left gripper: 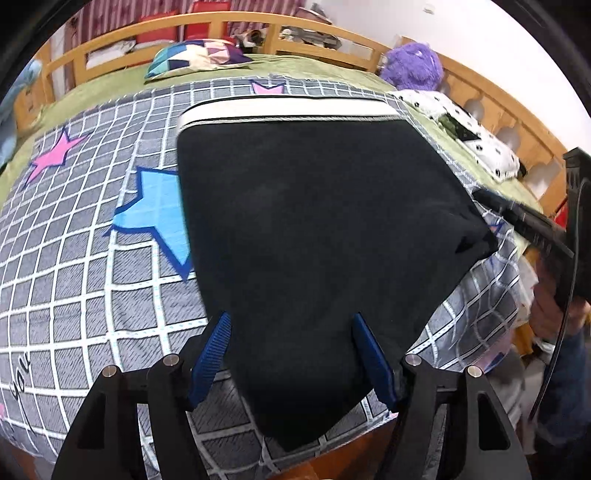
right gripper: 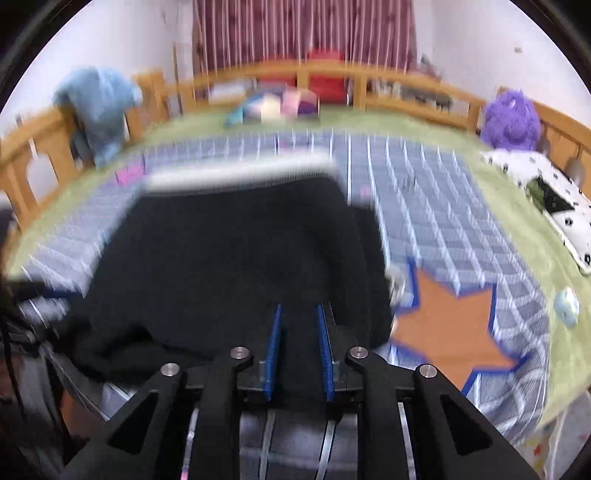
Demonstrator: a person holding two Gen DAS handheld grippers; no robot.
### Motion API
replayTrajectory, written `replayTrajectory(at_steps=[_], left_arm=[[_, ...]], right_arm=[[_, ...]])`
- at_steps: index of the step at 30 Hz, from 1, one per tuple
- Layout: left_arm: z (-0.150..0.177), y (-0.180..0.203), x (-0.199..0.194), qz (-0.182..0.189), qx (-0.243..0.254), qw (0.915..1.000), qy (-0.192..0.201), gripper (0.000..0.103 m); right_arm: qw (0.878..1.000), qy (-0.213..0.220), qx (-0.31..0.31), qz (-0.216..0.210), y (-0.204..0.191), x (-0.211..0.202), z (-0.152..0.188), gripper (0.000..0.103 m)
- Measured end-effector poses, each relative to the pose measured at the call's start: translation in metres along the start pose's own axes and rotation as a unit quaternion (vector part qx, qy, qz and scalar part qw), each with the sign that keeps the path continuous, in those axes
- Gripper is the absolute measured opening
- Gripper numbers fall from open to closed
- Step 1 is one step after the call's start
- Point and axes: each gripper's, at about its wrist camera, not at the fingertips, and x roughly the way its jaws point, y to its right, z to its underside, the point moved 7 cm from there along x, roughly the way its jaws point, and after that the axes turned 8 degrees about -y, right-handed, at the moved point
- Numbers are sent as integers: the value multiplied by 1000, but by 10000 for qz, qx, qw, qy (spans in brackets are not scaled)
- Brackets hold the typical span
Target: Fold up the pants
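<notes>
Black pants (left gripper: 314, 236) with a white waistband (left gripper: 288, 109) at the far end lie on the grey checked bedspread (left gripper: 92, 258). My left gripper (left gripper: 291, 325) is open, its blue pads on either side of the pants' near end, which hangs over the bed edge. In the left wrist view my right gripper (left gripper: 487, 197) reaches the pants' right corner. In the blurred right wrist view the pants (right gripper: 229, 258) fill the middle, and my right gripper (right gripper: 299, 308) has its blue pads a narrow gap apart with black cloth between them.
A wooden bed rail (left gripper: 221, 22) runs round the bed. A patterned pillow (left gripper: 195, 57), a purple plush (left gripper: 413, 66) and a white spotted cushion (left gripper: 476, 136) lie on the green sheet. A blue towel (right gripper: 99, 107) hangs on the left rail.
</notes>
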Motion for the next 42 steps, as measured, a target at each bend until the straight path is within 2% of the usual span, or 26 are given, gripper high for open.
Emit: replayTrajectory(at_steps=[1,2,4,5,7,8,10,12,14,15,18,21,24,26,29,30,32,33,36,37,38,39,40,42], left_arm=[[0,-3,-2,35,-118,9999,-12,67],[-1,-7,-4,88,-267,9996,-23,67],[-6,-13,-7,175,-485,9987,0,67],[-8,-14,-9,186,-542,9984,18,67],[-12,-18,-13,96,-641,9979,66,67],[-14,-20,-15,39,-687,9976,95,67],[-19,-25,-21,16,-788,9968,153,67],[-21,-25,-29,38,-838,9961,261,67],[-25,-23,-30,57,-865,9958,295,67],[-26,-22,-30,99,-867,9958,290,67],[-32,-8,-20,138,-716,9972,138,67],[-35,9,-21,141,-495,9984,243,67],[-31,19,-21,220,-379,9987,264,67],[-19,27,-6,192,-267,9995,23,67],[4,27,18,-260,-221,9993,-180,70],[11,27,23,-416,-153,9989,-135,71],[19,27,25,-498,-6,9987,-59,74],[18,26,20,-426,-36,9991,-48,74],[7,16,4,-98,-256,9996,45,73],[2,12,0,-100,-309,9994,114,73],[-5,8,-4,-132,-348,9992,161,72],[-12,3,-7,-139,-383,9990,198,71],[-18,-1,-6,-132,-415,9988,201,71],[-35,-12,-4,-29,-624,9979,174,71]], right_arm=[[9998,178,91,22,6,-3,-8,34],[9996,201,175,47,13,1,-15,46],[9993,-21,366,48,25,20,-23,45],[9980,-266,567,-109,32,39,-25,45],[9951,-519,759,-374,34,64,-23,22],[9957,-393,751,-380,32,64,-25,10],[9984,-7,462,-321,26,43,-32,8],[9923,376,988,-645,44,16,-36,9],[9917,414,1151,-394,62,10,-34,9],[9921,285,1190,-263,72,17,-29,9],[9890,-531,1329,-375,78,54,-6,17],[9923,-385,1175,-34,78,34,-2,20],[9895,154,1391,-370,70,-11,-6,25],[9918,204,1070,-664,42,-21,-3,32],[9982,-34,264,-529,-3,-9,22,33],[9986,-376,42,-368,-16,10,41,34],[9969,-763,61,-160,-20,34,64,34],[9975,-687,105,-112,-20,34,71,34],[9953,-854,291,-364,-16,16,62,34],[9953,-740,364,-504,-12,5,53,34],[9962,-603,387,-506,-8,-3,45,37],[9977,-365,432,-384,1,-13,33,49],[9983,-184,503,-241,13,-19,21,55],[9974,-99,698,-111,33,-16,4,59]])
